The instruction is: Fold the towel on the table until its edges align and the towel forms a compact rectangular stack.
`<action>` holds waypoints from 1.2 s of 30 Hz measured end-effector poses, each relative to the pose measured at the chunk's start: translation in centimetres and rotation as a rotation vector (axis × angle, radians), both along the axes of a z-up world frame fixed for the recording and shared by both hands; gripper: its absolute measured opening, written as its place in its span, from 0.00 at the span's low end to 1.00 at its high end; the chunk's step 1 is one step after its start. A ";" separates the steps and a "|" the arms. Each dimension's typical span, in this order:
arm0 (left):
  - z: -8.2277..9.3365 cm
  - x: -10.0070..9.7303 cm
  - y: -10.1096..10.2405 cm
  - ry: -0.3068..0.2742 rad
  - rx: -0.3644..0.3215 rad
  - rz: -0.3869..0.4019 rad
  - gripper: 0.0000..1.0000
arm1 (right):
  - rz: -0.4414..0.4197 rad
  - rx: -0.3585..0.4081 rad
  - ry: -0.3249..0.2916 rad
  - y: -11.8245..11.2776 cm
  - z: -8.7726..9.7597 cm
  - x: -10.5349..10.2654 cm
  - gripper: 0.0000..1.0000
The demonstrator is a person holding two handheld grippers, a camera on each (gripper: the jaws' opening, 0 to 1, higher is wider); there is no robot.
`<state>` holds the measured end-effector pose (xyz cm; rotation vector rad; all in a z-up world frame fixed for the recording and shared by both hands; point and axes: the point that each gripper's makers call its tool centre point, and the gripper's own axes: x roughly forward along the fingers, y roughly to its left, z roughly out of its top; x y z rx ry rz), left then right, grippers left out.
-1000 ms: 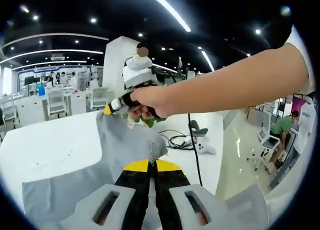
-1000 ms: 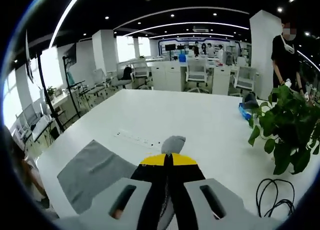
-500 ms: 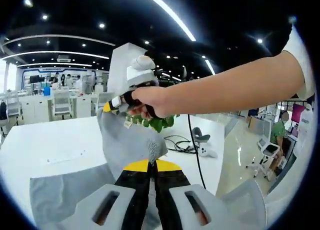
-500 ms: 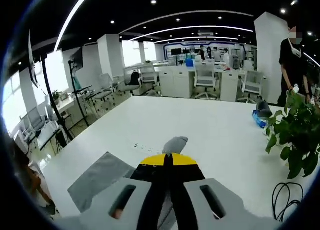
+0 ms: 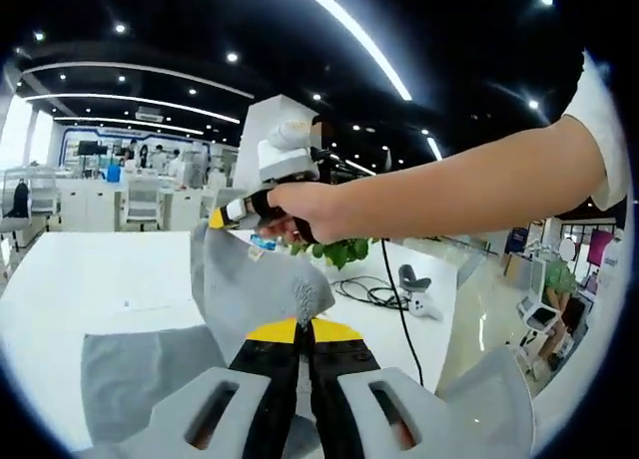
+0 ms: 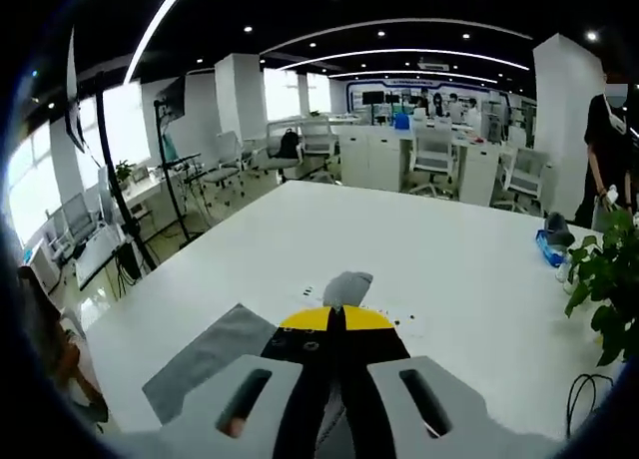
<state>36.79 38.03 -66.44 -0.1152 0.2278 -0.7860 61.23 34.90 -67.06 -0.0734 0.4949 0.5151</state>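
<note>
Above the white bench, the grey towel hangs lifted, its far end trailing on the surface. Left tongs and right tongs are each clamped on a corner. Light, limp cloth sags easily, so corner grips suit it.
</note>
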 end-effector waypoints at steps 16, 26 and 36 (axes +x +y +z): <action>-3.6 0.0 8.3 0.004 0.021 0.159 0.02 | 0.048 -0.082 0.013 7.5 -3.9 0.1 0.00; -6.5 -0.2 11.5 0.054 0.041 0.201 0.02 | 0.072 -0.090 0.034 11.2 -6.1 0.1 0.00; -9.1 0.1 14.1 0.098 0.050 0.274 0.02 | 0.061 -0.102 0.029 13.7 -8.4 0.0 0.00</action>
